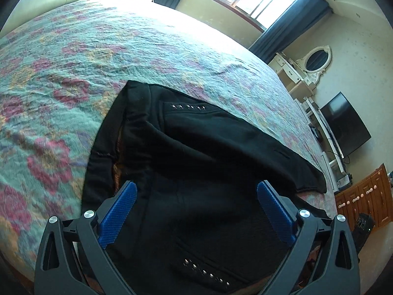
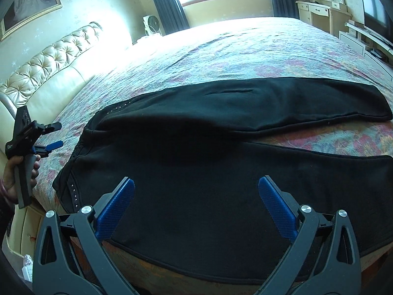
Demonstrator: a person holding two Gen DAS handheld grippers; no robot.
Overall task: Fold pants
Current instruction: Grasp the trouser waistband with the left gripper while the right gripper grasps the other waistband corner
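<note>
Black pants [image 2: 196, 152] lie flat on the floral bedspread [image 2: 245, 54], waistband with metal studs [image 2: 73, 194] to the left and both legs running right. The far leg [image 2: 270, 103] and near leg [image 2: 307, 191] spread apart with bedspread showing between them. My right gripper [image 2: 196, 180] hovers open over the near leg by the bed's front edge, nothing between its blue pads. My left gripper [image 1: 196, 184] is open above the waist end of the pants [image 1: 196, 147]. In the right wrist view, a hand holds the left gripper [image 2: 57, 135] just off the waistband.
A padded cream headboard [image 2: 49, 56] runs along the left. Beyond the bed are a fan [image 2: 152, 24], a window with dark curtains [image 2: 172, 0], a white dressing table with oval mirror [image 1: 316, 60], a TV [image 1: 343, 125] and a wooden cabinet [image 1: 363, 196].
</note>
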